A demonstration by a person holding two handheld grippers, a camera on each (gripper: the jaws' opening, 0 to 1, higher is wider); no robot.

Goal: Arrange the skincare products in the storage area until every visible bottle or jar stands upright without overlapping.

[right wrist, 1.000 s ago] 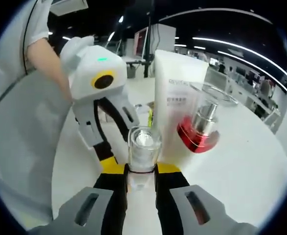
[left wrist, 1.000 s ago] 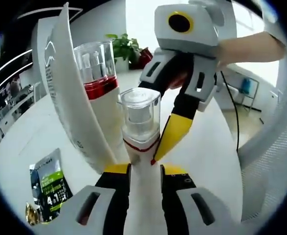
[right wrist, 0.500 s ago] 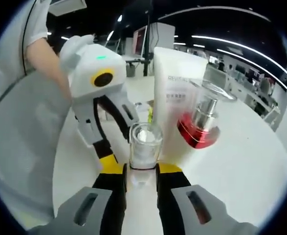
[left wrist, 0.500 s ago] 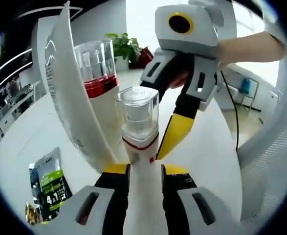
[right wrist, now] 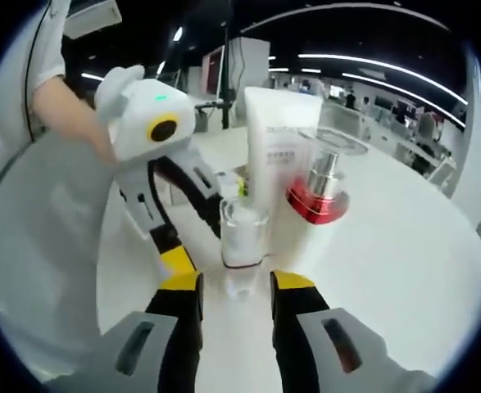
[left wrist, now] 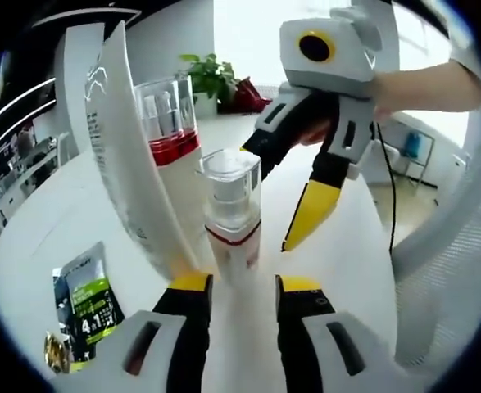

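Observation:
A white bottle with a clear square cap and a red ring (left wrist: 233, 214) stands upright on the white table (left wrist: 338, 270), free of both grippers. My left gripper (left wrist: 244, 285) is open just in front of it, its jaws wide of the bottle's base. From the other side my right gripper (right wrist: 237, 282) is open too, with the same bottle (right wrist: 243, 236) a little beyond its tips. Its yellow finger (left wrist: 315, 211) hangs to the bottle's right. Close behind the bottle stand a tall white tube (left wrist: 129, 164) and a clear-capped bottle with a red band (left wrist: 168, 115).
A green and black sachet (left wrist: 84, 303) lies flat on the table at the lower left. A potted plant (left wrist: 211, 78) stands at the far edge. A person's forearm (left wrist: 424, 86) holds the right gripper. A grey mesh chair back (right wrist: 52, 246) fills the left of the right gripper view.
Both grippers let go of the white bottle, opened and drew back a little. The bottle now stands alone on the table.

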